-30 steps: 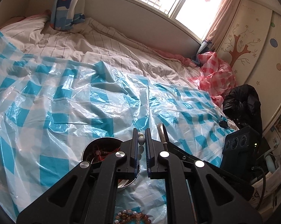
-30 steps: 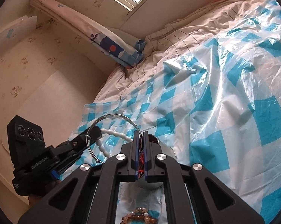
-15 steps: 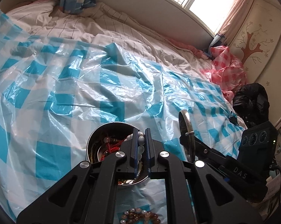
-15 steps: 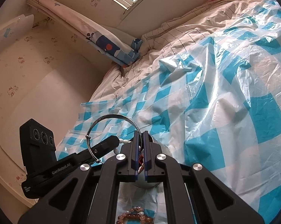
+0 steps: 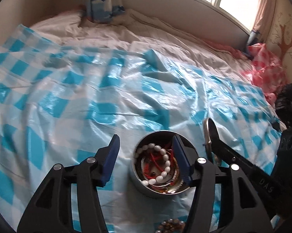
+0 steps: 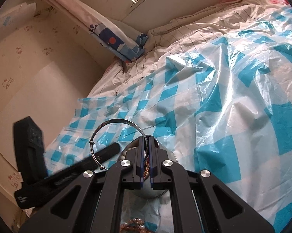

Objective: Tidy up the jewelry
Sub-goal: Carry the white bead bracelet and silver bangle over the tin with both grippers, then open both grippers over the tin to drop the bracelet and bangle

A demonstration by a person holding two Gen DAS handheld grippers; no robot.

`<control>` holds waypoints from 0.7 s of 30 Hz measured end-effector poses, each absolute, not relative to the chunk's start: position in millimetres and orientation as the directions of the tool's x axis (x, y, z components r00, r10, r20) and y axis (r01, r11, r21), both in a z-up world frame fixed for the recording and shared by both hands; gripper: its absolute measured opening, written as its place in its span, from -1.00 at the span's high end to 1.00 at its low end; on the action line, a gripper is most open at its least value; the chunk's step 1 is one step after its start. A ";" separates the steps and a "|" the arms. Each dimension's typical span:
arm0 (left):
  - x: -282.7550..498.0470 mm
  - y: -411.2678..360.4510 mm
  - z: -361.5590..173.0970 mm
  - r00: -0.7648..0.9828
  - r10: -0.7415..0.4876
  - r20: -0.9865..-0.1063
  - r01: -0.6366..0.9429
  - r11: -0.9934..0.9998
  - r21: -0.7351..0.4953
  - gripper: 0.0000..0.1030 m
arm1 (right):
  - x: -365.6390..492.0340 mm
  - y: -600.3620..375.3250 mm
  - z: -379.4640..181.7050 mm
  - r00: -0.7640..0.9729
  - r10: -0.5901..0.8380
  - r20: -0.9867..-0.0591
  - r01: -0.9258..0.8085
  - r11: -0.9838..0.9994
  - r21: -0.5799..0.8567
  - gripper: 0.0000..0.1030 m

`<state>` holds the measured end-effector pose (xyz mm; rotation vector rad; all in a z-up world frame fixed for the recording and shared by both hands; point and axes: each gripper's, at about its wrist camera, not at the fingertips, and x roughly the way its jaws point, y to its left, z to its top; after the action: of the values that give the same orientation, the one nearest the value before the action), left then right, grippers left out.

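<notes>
Bed (image 5: pixel 165 44) was covered with a blue-checked plastic sheet (image 5: pixel 72 101). A metal bowl (image 5: pixel 146 190) sat near the sheet's near edge, holding a white bead bracelet (image 5: pixel 163 155) and red cords. Left tool (image 5: pixel 146 163) hung just over the bowl, jaws spread wide either side of the bowl's opening, gripping nothing. Right tool (image 6: pixel 145 159) was pinched nearly closed on a thin silver bangle (image 6: pixel 114 124), held upright above the bowl's rim. A brown bead bracelet (image 6: pixel 134 223) lay on the sheet nearer the edge. Bangle probably stiff, light, slick: grip the band flat. Beads likely floppy; pinch one strand section.
</notes>
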<state>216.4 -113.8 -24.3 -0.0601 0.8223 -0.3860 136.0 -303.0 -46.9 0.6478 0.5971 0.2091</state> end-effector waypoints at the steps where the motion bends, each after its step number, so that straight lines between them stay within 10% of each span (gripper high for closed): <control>1: 216.9 -111.6 -23.5 0.625 -0.344 -0.701 0.299 0.935 -0.192 -0.09 | 137.5 -301.5 -47.1 0.811 0.360 -0.461 -0.002 0.790 0.613 0.90; 21: 220.4 -89.8 -22.0 0.683 -0.225 -0.695 0.177 0.974 -0.141 -0.35 | 157.0 -264.6 -53.3 0.763 0.291 -0.577 -0.014 0.900 0.436 0.89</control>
<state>220.4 -89.8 -22.0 -0.0642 0.7881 -0.2254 157.0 -264.6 -53.3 0.4274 0.6874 0.1717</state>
